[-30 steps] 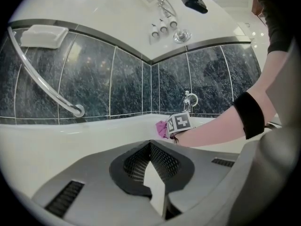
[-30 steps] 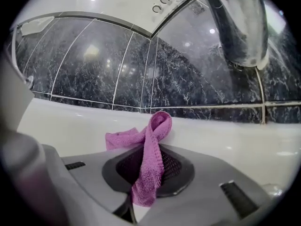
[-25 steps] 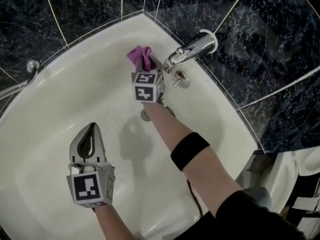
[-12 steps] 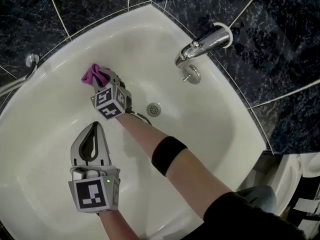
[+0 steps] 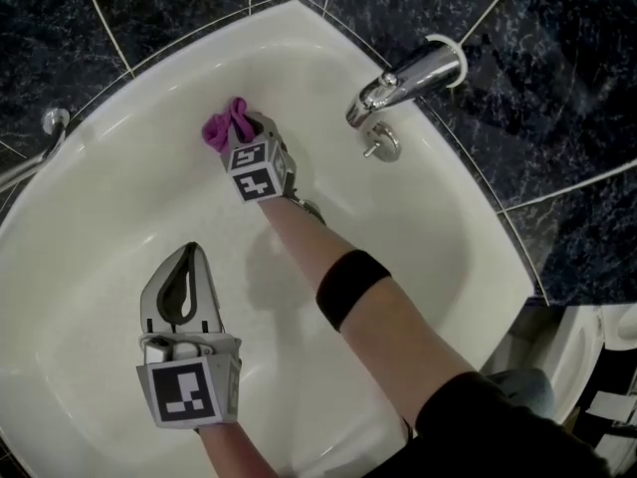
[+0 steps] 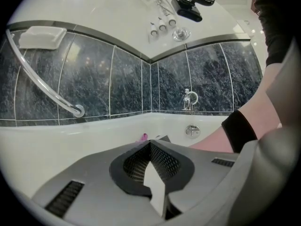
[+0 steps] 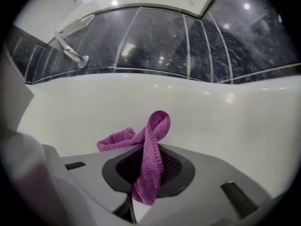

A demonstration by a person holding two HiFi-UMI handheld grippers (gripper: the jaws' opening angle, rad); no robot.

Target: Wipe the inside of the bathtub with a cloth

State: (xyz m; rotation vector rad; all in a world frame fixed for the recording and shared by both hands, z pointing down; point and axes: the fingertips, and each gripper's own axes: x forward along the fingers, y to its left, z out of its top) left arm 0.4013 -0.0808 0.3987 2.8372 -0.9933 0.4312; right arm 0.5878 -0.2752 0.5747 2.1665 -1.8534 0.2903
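Head view: right gripper (image 5: 249,135) jaws mostly covered by its marker cube (image 5: 257,170) and the purple cloth (image 5: 225,127), and the cloth's gripped end is out of sight there. Forearm (image 5: 328,257) covers the bathtub (image 5: 119,167) floor under it. Small metal bit (image 5: 313,207) at the wrist, can't tell what. Grab bar (image 5: 40,142) cut off at left edge. Tub's near rim cut by bottom edge. White fixture (image 5: 609,337) at right edge cut off, unclear.

Left gripper view: cloth is only a pink speck above the left gripper (image 6: 150,145) jaws, and the right gripper is hidden behind them. Small fittings (image 6: 162,28) up top too small to tell.

Right gripper view: cloth's lower end drops into the gap between the jaws, hidden. Pale blurred shape (image 7: 21,173) at left unreadable.
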